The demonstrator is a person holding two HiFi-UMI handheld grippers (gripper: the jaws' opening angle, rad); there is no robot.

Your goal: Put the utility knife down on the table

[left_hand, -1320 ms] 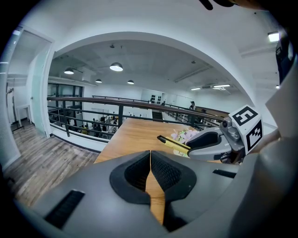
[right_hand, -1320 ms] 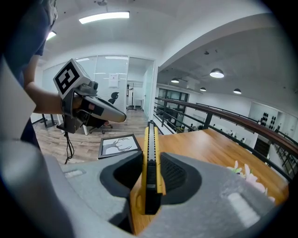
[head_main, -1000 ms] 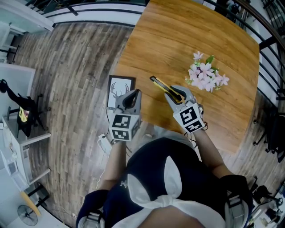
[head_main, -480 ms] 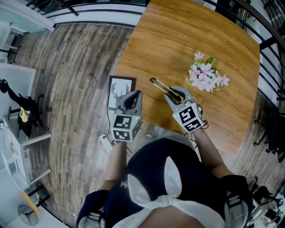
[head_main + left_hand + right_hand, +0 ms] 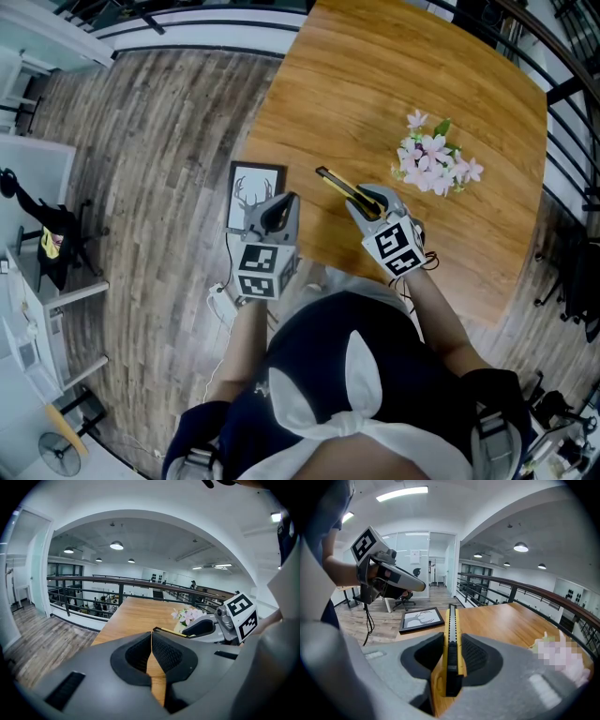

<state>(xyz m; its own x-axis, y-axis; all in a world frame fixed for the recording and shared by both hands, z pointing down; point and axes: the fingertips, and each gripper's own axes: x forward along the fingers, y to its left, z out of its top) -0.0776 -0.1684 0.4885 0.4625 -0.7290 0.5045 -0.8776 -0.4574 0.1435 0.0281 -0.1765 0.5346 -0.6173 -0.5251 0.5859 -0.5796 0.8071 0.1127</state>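
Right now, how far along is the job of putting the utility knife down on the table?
Done: the utility knife is already over the near part of the table. In hand: the right gripper is shut on the utility knife, which is not yet released. The left gripper, jaws together and empty, hangs off the table's side. Left: lower the knife onto the wood, open the jaws, draw back.
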